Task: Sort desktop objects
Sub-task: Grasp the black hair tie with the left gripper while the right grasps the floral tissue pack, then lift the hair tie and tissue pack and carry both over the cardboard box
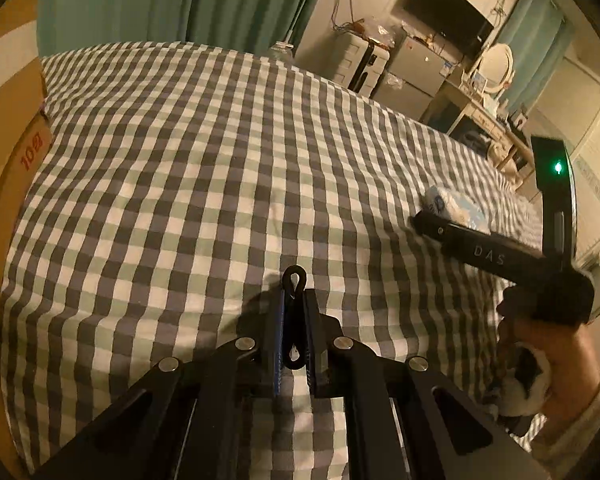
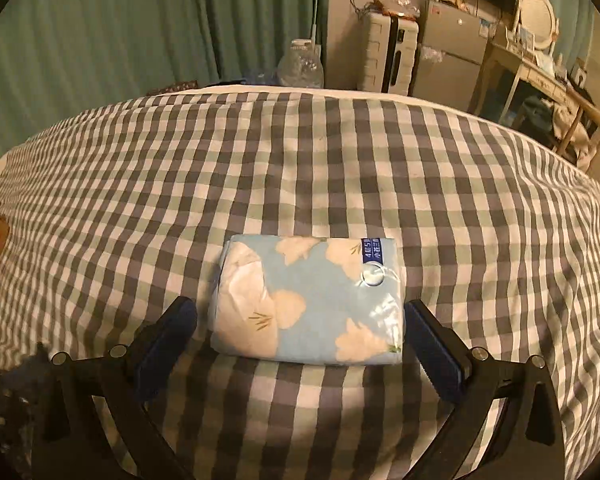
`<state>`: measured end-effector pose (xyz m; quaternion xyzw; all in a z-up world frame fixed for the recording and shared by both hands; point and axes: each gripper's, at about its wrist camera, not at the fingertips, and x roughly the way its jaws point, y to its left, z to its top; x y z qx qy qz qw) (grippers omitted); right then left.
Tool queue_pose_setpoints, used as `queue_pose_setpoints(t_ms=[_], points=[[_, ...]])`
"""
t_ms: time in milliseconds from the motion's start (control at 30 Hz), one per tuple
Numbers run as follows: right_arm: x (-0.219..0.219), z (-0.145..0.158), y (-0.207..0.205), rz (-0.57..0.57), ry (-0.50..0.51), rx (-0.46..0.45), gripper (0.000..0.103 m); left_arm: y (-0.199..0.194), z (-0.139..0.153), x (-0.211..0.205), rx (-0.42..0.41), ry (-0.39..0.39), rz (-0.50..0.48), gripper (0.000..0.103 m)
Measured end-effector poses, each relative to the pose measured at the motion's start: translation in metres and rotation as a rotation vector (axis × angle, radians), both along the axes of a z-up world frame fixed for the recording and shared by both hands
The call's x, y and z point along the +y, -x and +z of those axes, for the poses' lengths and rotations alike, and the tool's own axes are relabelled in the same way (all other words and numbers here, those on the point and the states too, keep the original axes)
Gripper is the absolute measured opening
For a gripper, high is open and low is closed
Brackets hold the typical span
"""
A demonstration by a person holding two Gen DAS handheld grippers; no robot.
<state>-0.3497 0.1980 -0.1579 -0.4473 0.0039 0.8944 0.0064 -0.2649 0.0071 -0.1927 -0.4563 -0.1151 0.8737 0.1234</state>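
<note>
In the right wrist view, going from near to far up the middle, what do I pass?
Right claw, open → tissue pack → bare checkered cloth → clear plastic bottle → green curtain.

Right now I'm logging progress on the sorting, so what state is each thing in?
Left tongs: shut on the black clip.
Black clip: gripped, loop end sticking out past the tips.
Right tongs: open, straddling the tissue pack, pads not touching.
Tissue pack: lying flat on the checked cloth, sealed, not yet gripped.
Checked cloth: spread out, slightly wrinkled.
</note>
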Motion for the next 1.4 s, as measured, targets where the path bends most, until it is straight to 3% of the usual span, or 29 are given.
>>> queue_pose_setpoints(t_ms=[67,133,200,267,433,533,700,767,900,1000,1100,1233,1400], points=[[0.003,0.006,-0.014,-0.017,0.004,0.012,0.072,-0.004,0.002,-0.005,0.003,-0.012,0.011,0.008],[0.012,0.021,-0.037,-0.054,0.05,0.024,0.072,-0.007,0.004,-0.01,0.005,-0.016,0.016,0.008],[0.014,0.04,-0.073,-0.062,0.1,0.091,0.072,-0.011,0.011,-0.006,0.019,-0.017,0.015,0.008],[0.012,0.057,-0.118,-0.066,0.086,0.136,0.072,-0.015,0.017,-0.005,0.039,-0.013,0.015,0.008],[0.014,0.061,-0.194,-0.098,0.181,0.092,0.072,-0.036,0.036,0.001,0.096,0.043,-0.009,0.008],[0.009,0.074,-0.231,-0.103,0.178,0.102,0.072,-0.059,0.054,0.007,0.124,0.071,-0.049,0.008],[-0.012,0.104,-0.26,-0.071,0.184,0.144,0.072,-0.09,0.086,-0.01,0.114,-0.018,-0.051,0.008],[-0.031,0.121,-0.264,-0.031,0.19,0.157,0.072,-0.097,0.101,-0.03,0.086,-0.051,-0.033,0.008],[-0.081,0.16,-0.268,0.054,0.134,0.261,0.072,-0.092,0.152,-0.081,0.029,-0.009,-0.036,0.009],[-0.117,0.205,-0.263,0.149,0.151,0.376,0.072,-0.087,0.199,-0.117,0.091,0.087,-0.077,0.009],[-0.157,0.238,-0.249,0.207,0.168,0.418,0.072,-0.081,0.231,-0.159,0.114,0.131,-0.065,0.009],[-0.221,0.252,-0.221,0.282,0.204,0.394,0.073,-0.079,0.243,-0.207,0.144,0.172,-0.01,0.009],[-0.293,0.216,-0.18,0.342,0.226,0.253,0.073,-0.08,0.206,-0.247,0.125,0.194,0.024,0.009]])
